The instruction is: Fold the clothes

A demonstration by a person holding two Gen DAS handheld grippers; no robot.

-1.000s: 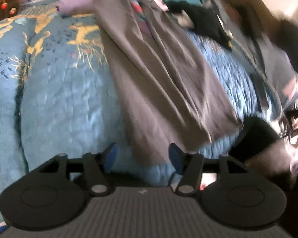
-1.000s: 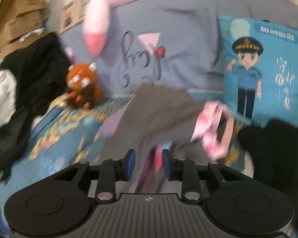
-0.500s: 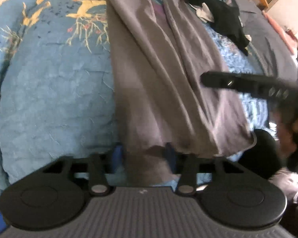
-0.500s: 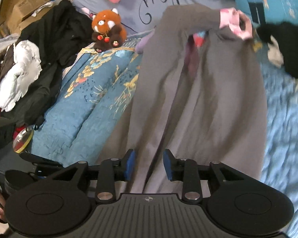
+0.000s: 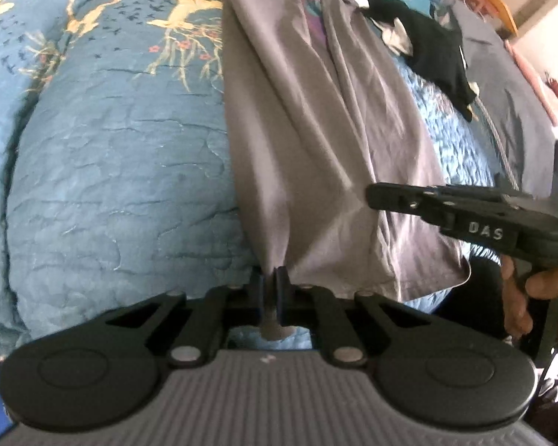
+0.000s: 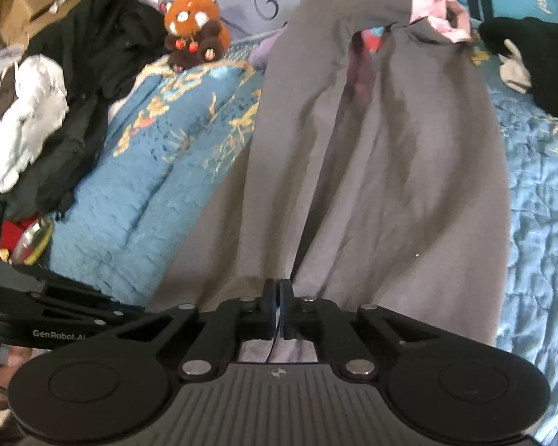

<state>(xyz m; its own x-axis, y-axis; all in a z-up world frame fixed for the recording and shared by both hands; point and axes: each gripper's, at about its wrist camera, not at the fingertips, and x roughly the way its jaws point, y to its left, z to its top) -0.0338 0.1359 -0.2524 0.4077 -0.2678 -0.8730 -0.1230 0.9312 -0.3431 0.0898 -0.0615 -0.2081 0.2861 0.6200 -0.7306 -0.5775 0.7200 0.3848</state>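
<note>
Grey garment [image 5: 316, 141] on the blue quilt [image 5: 122, 171], near hem pinched in both grippers' closed jaws

So the left gripper [image 5: 271, 278] is pinched tight on the bottom hem of a grey shirt [image 5: 316, 141], with a bit of cloth poking out behind the pads. The shirt runs lengthwise up the blue quilt [image 5: 111, 171] toward the bed's far edge. The right gripper [image 5: 375, 197] comes in from the right side, its tip on the shirt, a hand [image 5: 532, 290] underneath. A black garment [image 5: 427, 48] lies beyond, near the far right.
</note>
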